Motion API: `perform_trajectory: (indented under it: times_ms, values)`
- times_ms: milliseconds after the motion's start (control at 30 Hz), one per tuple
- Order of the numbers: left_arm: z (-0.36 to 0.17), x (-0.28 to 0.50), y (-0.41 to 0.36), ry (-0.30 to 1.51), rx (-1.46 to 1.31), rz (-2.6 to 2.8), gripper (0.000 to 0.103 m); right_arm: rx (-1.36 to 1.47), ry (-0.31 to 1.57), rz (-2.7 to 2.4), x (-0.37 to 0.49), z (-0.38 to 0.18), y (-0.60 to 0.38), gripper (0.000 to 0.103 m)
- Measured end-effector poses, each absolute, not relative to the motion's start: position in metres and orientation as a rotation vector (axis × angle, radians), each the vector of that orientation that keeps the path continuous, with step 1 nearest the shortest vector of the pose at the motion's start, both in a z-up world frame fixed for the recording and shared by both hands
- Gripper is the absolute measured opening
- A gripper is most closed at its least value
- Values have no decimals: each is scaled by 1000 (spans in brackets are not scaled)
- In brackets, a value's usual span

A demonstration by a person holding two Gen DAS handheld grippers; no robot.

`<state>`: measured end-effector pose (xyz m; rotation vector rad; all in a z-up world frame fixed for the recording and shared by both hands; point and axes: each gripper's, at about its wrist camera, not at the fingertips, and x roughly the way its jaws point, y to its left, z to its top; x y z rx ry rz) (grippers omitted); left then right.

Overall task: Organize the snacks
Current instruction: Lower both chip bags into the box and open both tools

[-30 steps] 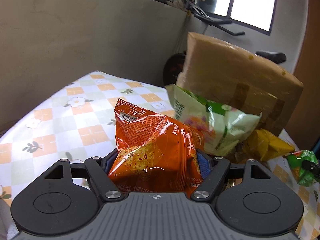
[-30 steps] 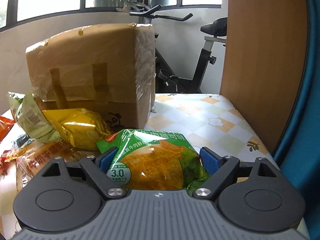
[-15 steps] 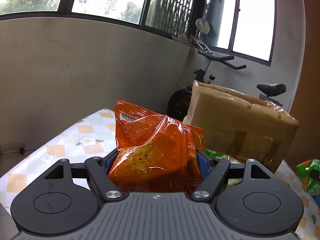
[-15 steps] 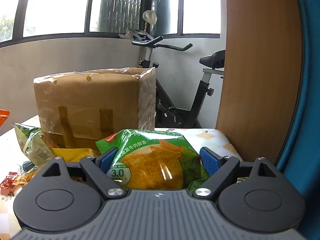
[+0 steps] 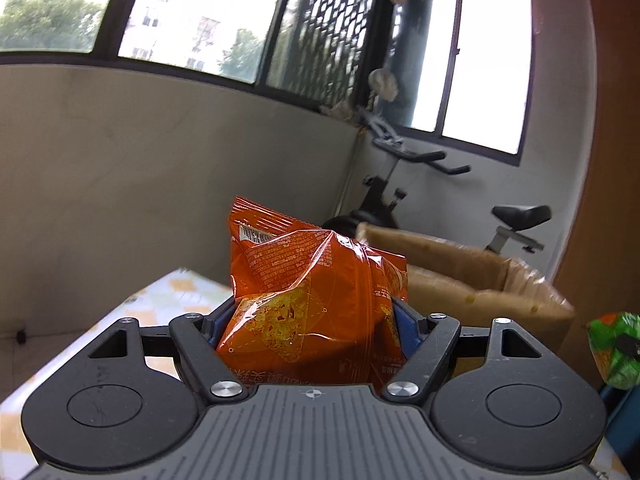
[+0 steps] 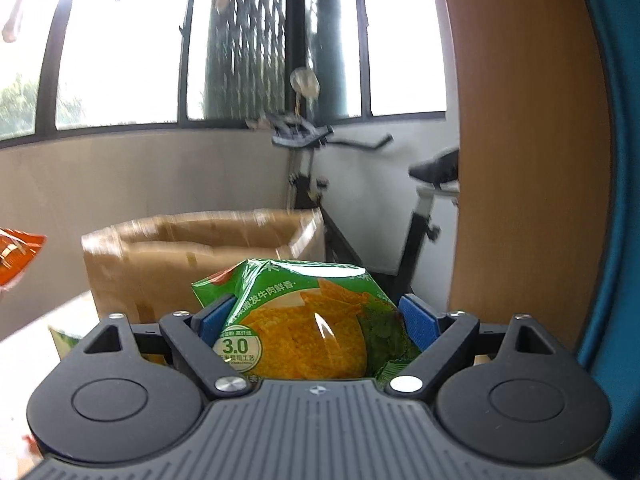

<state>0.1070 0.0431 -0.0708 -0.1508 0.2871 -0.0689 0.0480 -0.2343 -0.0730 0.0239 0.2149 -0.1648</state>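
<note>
Gripping one snack packet apiece, both grippers are seen raised above the counter, which is spread with a pale checked cloth with orange squares. In the left wrist view, a crinkled orange foil crisp packet is clamped upright between the blue-padded fingers of the left gripper, its sealed top edge standing free so that the bag hangs clear of everything below. In the right wrist view, a puffy green crisp packet printed with yellow chips is pinched the same way by the right gripper, the pads pressed into its sides; the fingers are spread wide only because the air-filled bag is bulky.

Just behind both packets stands an open-topped brown cardboard box, patched with tape. It is judged to be the place meant for the snacks, which would explain why the packets are held high, near the level of its rim, rather than low over the cloth. Another pale green packet is glimpsed on the counter beside the box, apparently yet to be gathered. A black exercise bike is parked by the window beyond.
</note>
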Motion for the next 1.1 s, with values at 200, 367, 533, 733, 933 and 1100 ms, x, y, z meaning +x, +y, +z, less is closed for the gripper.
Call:
perform_trajectory:
  times_ms: [200,367,533,733,933,1100]
  values:
    - [-43,137,13,238,-138,-149,79,-10,141,-88,77,-44,-219,88]
    - [-30,181,-17,227,-91,-236,79,-85,103,-10,113,-27,-204,88]
    - [-30,242,-42,289,-52,-261,79,-170,136,53,174,-28,-193,88]
    - [-34,290,-52,343,-33,-240,79,-209,233,66,231,-51,-195,89]
    - [-47,313,-66,411,49,-254,80,-178,313,71,251,-70,-204,89]
    - [-53,327,-66,476,47,-268,81,-114,382,66,262,-73,-214,91]
